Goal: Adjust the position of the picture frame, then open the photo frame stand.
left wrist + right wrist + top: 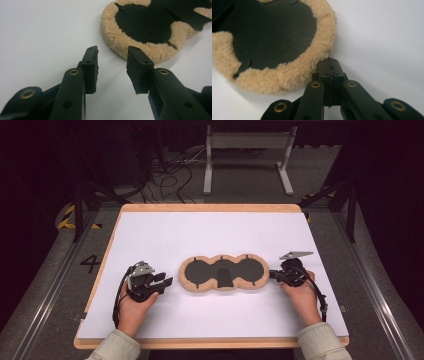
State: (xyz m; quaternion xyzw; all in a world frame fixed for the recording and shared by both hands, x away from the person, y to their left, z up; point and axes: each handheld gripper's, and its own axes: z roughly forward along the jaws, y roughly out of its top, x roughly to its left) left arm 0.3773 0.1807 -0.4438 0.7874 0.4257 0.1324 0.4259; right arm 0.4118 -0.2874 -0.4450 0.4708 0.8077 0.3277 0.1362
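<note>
One fleece pad (223, 273) lies between two grippers: the left gripper (166, 281) gapes empty, the right gripper (272, 274) is closed at its edge.

Lab-type recording bay: white-covered worktop (150, 227) on a dark floor, tangled cables (167, 177), metal frame rails (47, 292), hazard tape (67, 217).

One fleece-edged pad (223, 273) (three joined lobes), two grippers (161, 282) (274, 274), one white table (210, 232).
</note>
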